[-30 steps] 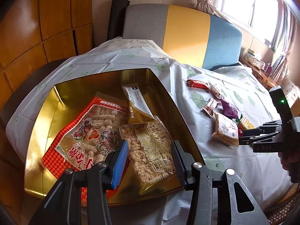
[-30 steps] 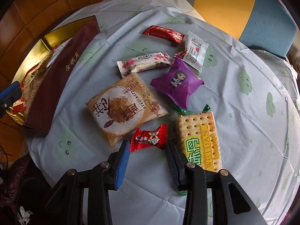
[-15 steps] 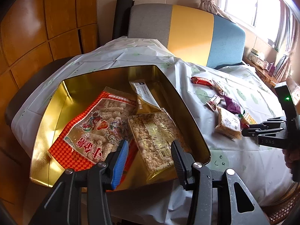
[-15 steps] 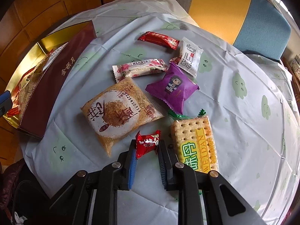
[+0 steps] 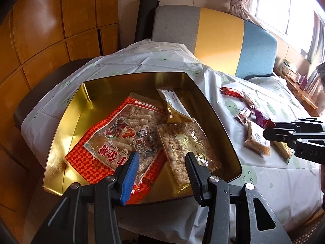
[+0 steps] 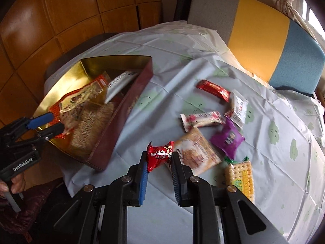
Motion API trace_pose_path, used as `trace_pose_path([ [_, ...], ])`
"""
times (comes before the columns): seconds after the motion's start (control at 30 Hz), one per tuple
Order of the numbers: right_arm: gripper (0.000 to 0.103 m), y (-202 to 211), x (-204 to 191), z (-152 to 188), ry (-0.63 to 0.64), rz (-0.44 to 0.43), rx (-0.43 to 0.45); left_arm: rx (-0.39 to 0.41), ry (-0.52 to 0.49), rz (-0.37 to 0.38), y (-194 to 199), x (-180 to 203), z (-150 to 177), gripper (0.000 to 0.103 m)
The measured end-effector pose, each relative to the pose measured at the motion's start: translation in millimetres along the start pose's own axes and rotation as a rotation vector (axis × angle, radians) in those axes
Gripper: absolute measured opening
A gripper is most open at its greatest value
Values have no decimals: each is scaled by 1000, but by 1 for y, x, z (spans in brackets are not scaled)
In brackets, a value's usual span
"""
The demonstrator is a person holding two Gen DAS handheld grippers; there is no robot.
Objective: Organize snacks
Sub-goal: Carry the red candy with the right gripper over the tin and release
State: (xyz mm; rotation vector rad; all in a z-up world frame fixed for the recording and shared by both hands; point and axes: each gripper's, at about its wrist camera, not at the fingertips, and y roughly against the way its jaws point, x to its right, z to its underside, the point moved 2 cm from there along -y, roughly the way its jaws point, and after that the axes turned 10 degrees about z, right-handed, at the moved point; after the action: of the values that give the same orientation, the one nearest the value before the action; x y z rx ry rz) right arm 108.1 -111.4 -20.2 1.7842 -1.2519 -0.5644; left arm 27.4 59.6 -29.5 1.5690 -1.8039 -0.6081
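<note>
The right gripper is clenching the small red foil-wrapped candy, now lifted clear of the tablecloth beside the gold-lined rectangular tin. The left gripper is hovering released over that tin, holding nothing. Judged next: carrying the candy in.
</note>
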Motion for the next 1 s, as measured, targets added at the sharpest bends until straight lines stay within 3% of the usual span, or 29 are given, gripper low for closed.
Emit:
trace_pose_path([
  [0.2, 21, -2, -47, -22, 43, -87, 34, -4, 35, -24, -1, -10, 0, 48],
  [0.47, 21, -13, -83, -49, 45, -128, 53, 1, 74, -42, -2, -22, -1, 48],
  [0.57, 27, -19, -88, -58, 20, -143, 60, 6, 100, -57, -1, -29, -2, 48],
  [0.6, 35, -21, -88, -62, -1, -166, 60, 8, 109, -62, -1, -32, -2, 48],
  [0.63, 36, -23, -87, -64, -27, -188, 59, 9, 117, -67, -1, -34, -2, 48],
  [1.0, 36, -18, -69, -49, -54, -134, 66, 5, 127, -89, -3, -40, -1, 48],
])
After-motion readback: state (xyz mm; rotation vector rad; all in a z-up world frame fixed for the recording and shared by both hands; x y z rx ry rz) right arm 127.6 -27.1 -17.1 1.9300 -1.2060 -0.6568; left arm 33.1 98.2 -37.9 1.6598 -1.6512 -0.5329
